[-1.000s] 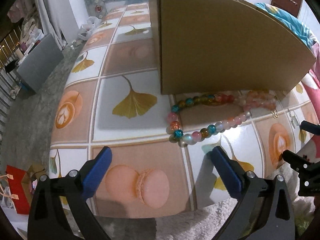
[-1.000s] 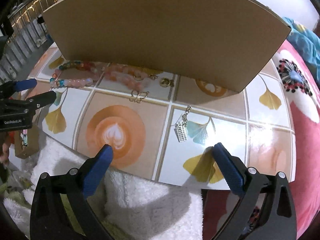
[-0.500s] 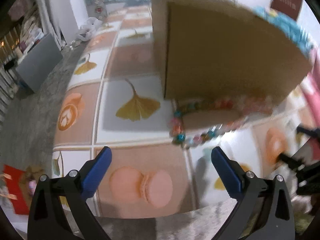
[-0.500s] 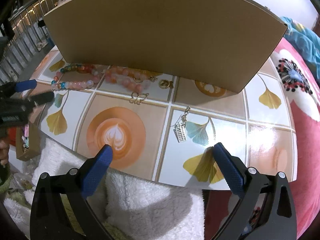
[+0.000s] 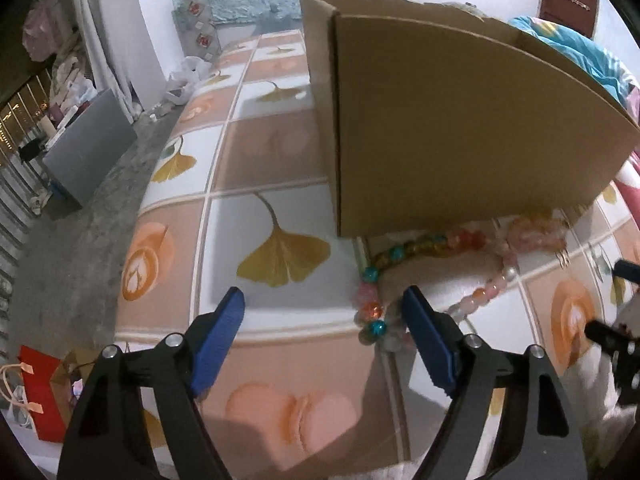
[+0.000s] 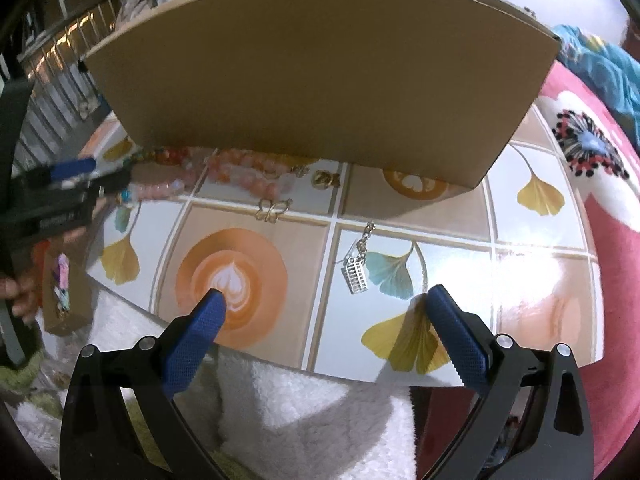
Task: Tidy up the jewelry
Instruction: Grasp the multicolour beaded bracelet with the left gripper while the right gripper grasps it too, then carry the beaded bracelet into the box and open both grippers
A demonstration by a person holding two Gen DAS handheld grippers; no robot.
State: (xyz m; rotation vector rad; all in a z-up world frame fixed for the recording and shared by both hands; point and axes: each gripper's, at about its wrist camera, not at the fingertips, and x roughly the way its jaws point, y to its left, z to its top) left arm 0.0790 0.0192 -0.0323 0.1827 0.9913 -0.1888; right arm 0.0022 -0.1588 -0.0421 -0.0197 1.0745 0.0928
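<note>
Left tool (image 5: 324, 300) closing now, narrower than a moment ago, nothing pinched yet, bead bracelet (image 5: 370, 312) just beside. Right tool (image 6: 326, 300) spread, empty. Probably about to grab beads.

The tall brown cardboard box (image 6: 320, 80) ahead of the claws looks like dull, smooth paper board. The tiled tabletop with leaf pictures (image 6: 532, 280) is shiny and smooth. The round bead bracelet of many colours (image 5: 400, 256) by the left claw's right finger looks like shiny glass or plastic. The small silver charm on a chain (image 6: 356, 268) ahead of the right claw is shiny metal. The white towel (image 6: 312, 412) under that claw is fluffy cloth.
</note>
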